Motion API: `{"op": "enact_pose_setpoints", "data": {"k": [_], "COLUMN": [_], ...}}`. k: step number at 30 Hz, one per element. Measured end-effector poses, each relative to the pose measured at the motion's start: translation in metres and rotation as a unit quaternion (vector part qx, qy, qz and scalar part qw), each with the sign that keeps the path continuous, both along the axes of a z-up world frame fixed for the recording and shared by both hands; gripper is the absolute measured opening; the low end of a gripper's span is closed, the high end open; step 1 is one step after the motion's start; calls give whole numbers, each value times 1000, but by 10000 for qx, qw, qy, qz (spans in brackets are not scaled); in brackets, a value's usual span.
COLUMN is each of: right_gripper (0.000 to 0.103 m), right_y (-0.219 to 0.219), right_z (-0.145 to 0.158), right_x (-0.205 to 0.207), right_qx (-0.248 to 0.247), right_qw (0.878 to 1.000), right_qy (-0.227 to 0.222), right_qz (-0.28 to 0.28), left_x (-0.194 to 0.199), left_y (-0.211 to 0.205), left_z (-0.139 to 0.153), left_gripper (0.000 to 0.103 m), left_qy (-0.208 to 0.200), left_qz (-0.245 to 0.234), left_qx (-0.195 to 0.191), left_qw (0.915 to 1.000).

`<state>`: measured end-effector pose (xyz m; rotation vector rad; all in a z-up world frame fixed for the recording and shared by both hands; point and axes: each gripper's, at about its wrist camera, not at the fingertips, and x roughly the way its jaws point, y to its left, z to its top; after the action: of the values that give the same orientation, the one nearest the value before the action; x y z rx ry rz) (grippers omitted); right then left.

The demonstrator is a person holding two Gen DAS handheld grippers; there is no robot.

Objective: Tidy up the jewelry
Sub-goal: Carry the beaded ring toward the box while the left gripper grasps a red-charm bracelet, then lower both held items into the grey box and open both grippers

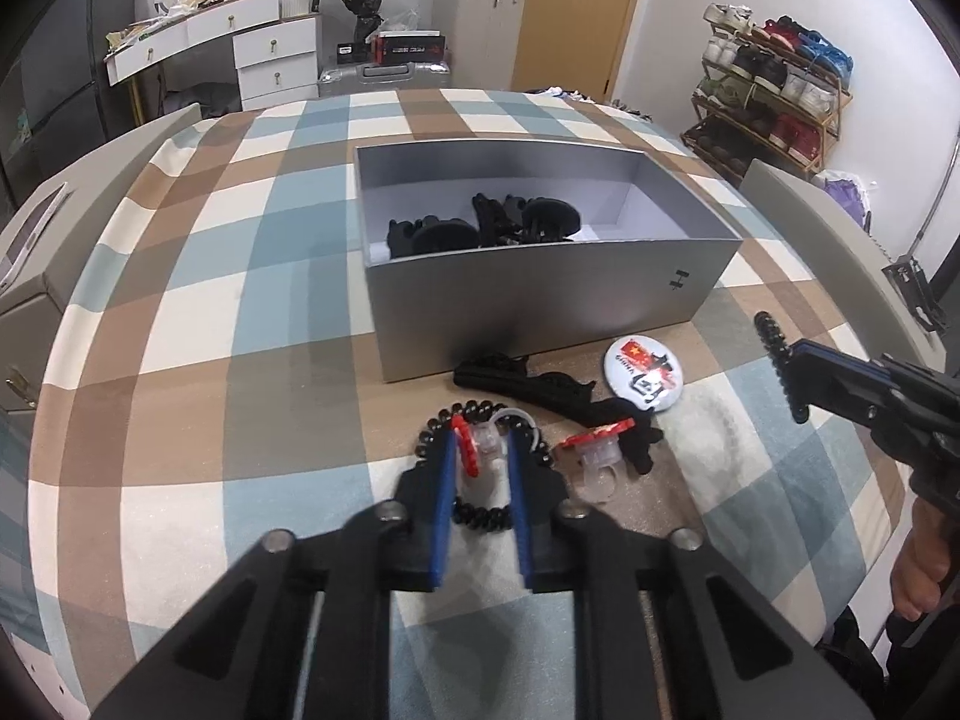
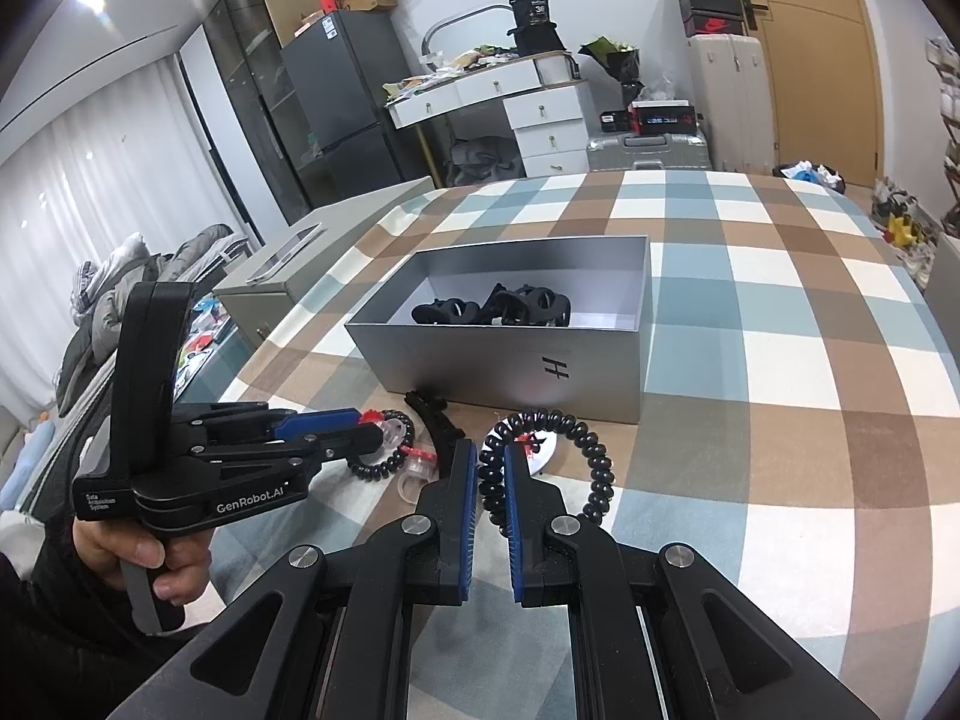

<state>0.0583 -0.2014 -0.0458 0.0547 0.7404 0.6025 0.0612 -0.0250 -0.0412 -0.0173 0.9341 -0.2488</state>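
A grey open box (image 1: 540, 294) holds several black hair clips (image 1: 480, 228). My left gripper (image 1: 485, 450) is closed around a clear ring with a red top (image 1: 477, 444), low over a black coil bracelet (image 1: 480, 519) on the checked cloth. A second red-topped clear ring (image 1: 594, 450), a black clip (image 1: 540, 384) and a round badge (image 1: 645, 373) lie beside it. My right gripper (image 2: 491, 465) is shut on another black coil hair tie (image 2: 591, 462), held above the cloth in front of the box (image 2: 510, 360).
The checked cloth (image 1: 240, 360) covers the table. A grey cabinet (image 2: 282, 282) stands at the table's left edge. A shoe rack (image 1: 774, 90), dresser (image 1: 264, 54) and suitcases stand beyond the table.
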Motion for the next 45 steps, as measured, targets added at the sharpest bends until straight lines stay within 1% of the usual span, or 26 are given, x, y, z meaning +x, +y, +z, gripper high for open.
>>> {"op": "enact_pose_setpoints", "data": {"k": [1, 2, 3, 6, 14, 17, 20, 25, 34, 40, 45], "right_gripper": [8, 8, 8, 8, 8, 8, 8, 8, 8, 8, 8], "right_y": [0, 0, 0, -1, -2, -1, 1, 4, 6, 8, 10], "right_z": [0, 0, 0, 2, 5, 6, 7, 8, 19, 32, 40], "right_x": [0, 0, 0, -1, -4, -4, -6, -8, -2, 5, 15], "right_qx": [-1, -3, -8, -12, -15, -28, -38, -40, 58, 127, 191], "right_qw": [10000, 10000, 10000, 10000, 10000, 9999, 9999, 9999, 9994, 9985, 9978], "right_qy": [5, 8, 8, -7, -63, -90, -102, -125, -330, -532, -636], "right_qz": [-7, -11, -14, -19, -54, -70, -65, -51, -58, -70, -70], "left_x": [0, -1, -1, -2, -7, -8, -10, -12, -9, 2, 15], "left_y": [0, 0, 1, 2, 7, 10, 15, 19, 26, 28, 26], "left_z": [0, 1, 2, 4, 11, 13, 15, 20, 42, 53, 55], "left_gripper": [8, 3, 2, 1, 1, 0, 0, 0, 0, 0, 0], "left_qy": [-9, -32, -35, -77, -246, -302, -353, -437, -843, -1094, -1168], "left_qz": [8, 16, 7, 34, 59, 92, 102, 146, 207, 239, 202], "left_qx": [-2, -17, -52, -71, -225, -321, -509, -629, -869, -863, -811], "left_qw": [10000, 10000, 10000, 9999, 9994, 9990, 9980, 9970, 9924, 9900, 9896]}}
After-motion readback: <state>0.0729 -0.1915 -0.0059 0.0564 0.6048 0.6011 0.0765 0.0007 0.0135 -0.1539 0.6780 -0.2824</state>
